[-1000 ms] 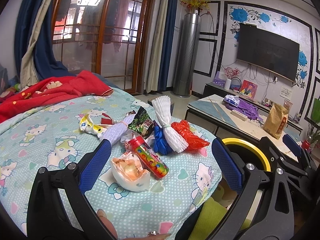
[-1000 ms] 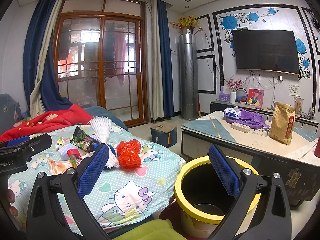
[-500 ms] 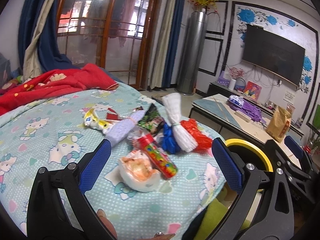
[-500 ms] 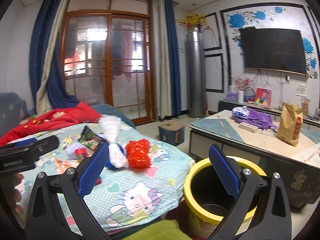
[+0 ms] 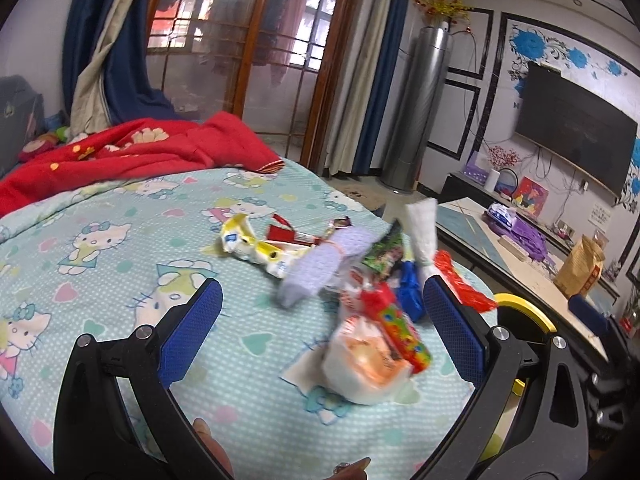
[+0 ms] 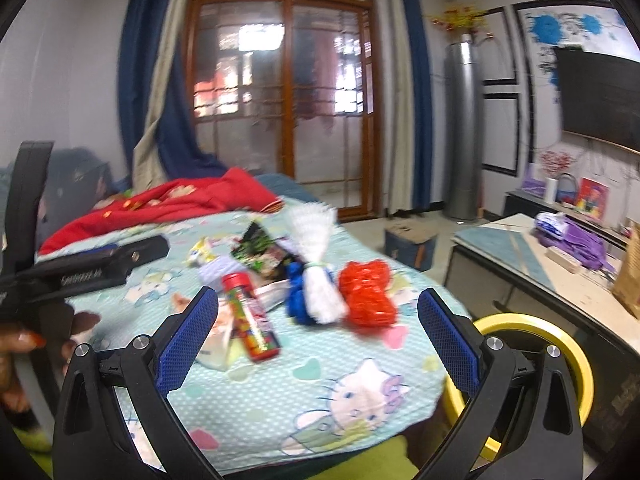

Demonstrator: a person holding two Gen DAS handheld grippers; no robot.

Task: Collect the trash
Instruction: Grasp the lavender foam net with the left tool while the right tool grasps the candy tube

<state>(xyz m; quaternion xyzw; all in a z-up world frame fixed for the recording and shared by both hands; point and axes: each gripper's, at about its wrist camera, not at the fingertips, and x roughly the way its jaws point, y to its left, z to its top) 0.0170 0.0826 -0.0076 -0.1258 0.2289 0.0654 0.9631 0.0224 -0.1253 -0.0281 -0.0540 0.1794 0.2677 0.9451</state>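
**Blue-padded tools spread wide over the litter**

My left tool (image 5: 320, 328) hangs with fingers apart and gripping nothing; the white cup (image 5: 366, 364) and candy tube (image 5: 400, 328) lie between its pads on the bed (image 5: 120, 264). My right tool (image 6: 318, 334) also gapes unloaded, the red mesh (image 6: 368, 298) and white bundle (image 6: 316, 264) just beyond. Beside the bed stands the yellow bin (image 6: 560, 340); its inside is hidden.

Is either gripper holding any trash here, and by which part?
Nothing is held. Left gripper and right gripper both have open, empty jaws above the bed.
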